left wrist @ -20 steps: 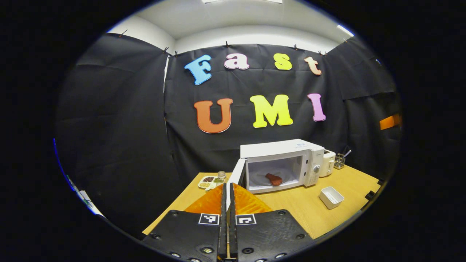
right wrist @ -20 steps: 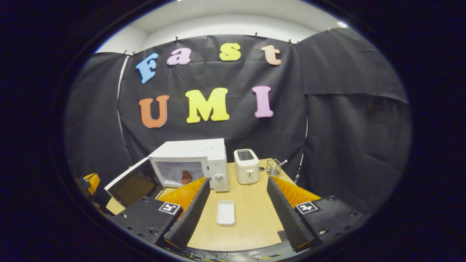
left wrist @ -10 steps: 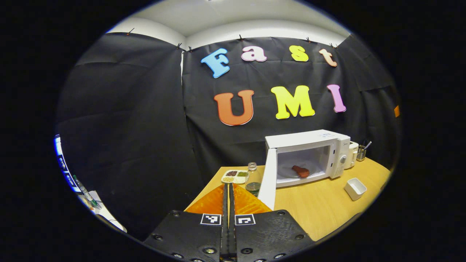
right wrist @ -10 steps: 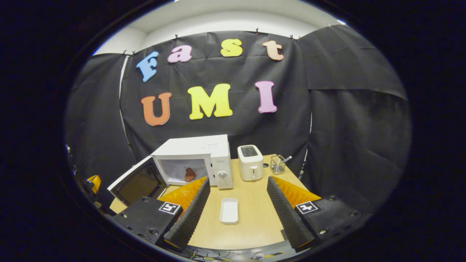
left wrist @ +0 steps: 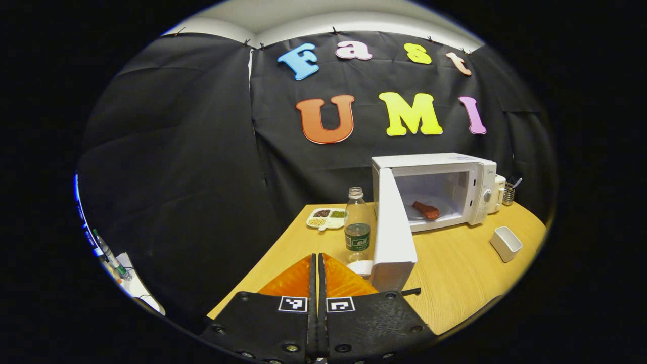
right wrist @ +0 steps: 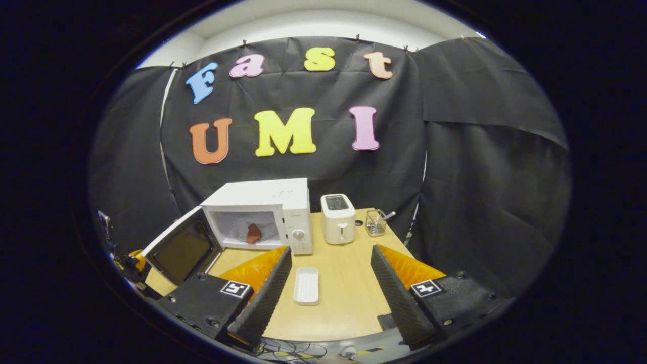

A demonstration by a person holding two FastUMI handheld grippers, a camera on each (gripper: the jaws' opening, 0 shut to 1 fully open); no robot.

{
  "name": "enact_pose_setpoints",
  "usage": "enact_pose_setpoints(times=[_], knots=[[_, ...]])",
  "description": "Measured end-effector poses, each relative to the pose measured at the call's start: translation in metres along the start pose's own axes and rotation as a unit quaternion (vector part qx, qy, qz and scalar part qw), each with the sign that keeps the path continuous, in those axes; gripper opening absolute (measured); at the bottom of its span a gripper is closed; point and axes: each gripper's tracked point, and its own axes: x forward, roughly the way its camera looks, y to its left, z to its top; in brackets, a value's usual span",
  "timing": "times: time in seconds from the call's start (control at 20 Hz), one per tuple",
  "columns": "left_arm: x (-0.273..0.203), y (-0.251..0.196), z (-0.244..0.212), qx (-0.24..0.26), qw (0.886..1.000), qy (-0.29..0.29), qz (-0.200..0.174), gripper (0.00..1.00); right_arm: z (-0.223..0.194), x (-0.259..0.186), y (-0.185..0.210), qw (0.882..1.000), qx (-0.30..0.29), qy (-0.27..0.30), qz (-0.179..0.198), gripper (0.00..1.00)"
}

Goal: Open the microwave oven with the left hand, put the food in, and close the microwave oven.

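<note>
My left gripper (left wrist: 317, 283) jaws pressed together on nothing, just beside the outer edge of the open microwave door (left wrist: 393, 237), my right gripper (right wrist: 328, 275) jaws spread wide over bare counter (right wrist: 343, 298) around the white tray (right wrist: 307, 286), food (left wrist: 425, 210) inside the microwave oven (left wrist: 445, 187).

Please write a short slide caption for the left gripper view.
Shut left gripper faces the open microwave door; food lies inside the microwave.

Counter (right wrist: 349, 298): pale matt wood grain; microwave (right wrist: 263, 194): smooth white casing, glossy dark door glass; bottle (left wrist: 357, 222): clear and glossy; utensil basket (right wrist: 374, 224): metal wire; tray (right wrist: 306, 286): smooth white.
</note>
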Motion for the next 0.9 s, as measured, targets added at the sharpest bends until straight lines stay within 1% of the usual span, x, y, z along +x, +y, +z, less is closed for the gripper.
enact_pose_setpoints(times=[0.05, 0.1, 0.25, 0.45, 0.5, 0.55, 0.7, 0.75, 0.9], knots=[[0.001, 0.000, -0.001, 0.007, 1.000, -0.001, 0.001, 0.10, -0.002, 0.001, -0.001, 1.000, -0.003, 0.001, -0.002, 1.00], [-0.001, -0.005, -0.002, 0.008, 1.000, 0.003, -0.003, 0.00, -0.003, 0.002, -0.001, 1.000, -0.004, 0.003, -0.002, 1.00], [-0.006, -0.029, -0.007, 0.009, 0.999, 0.011, -0.034, 0.00, -0.009, 0.009, -0.002, 1.000, 0.003, 0.014, 0.004, 1.00], [-0.012, -0.069, -0.007, 0.026, 0.997, 0.013, -0.066, 0.00, -0.013, 0.020, -0.007, 1.000, 0.003, 0.023, 0.011, 1.00], [-0.013, -0.083, -0.006, 0.025, 0.997, 0.015, -0.075, 0.00, -0.015, 0.024, -0.010, 1.000, 0.004, 0.026, 0.011, 0.91], [-0.014, -0.097, -0.002, 0.023, 0.996, 0.013, -0.088, 0.00, -0.017, 0.029, -0.013, 0.999, 0.008, 0.029, 0.012, 1.00], [-0.015, -0.141, 0.003, 0.032, 0.992, 0.012, -0.119, 0.00, -0.018, 0.043, -0.021, 0.999, 0.012, 0.037, 0.016, 1.00], [-0.013, -0.155, 0.005, 0.037, 0.991, 0.011, -0.129, 0.00, -0.018, 0.049, -0.025, 0.999, 0.010, 0.038, 0.017, 0.91], [-0.006, -0.195, 0.013, 0.043, 0.987, 0.008, -0.152, 0.00, -0.013, 0.069, -0.040, 0.999, 0.014, 0.041, 0.018, 0.91]])
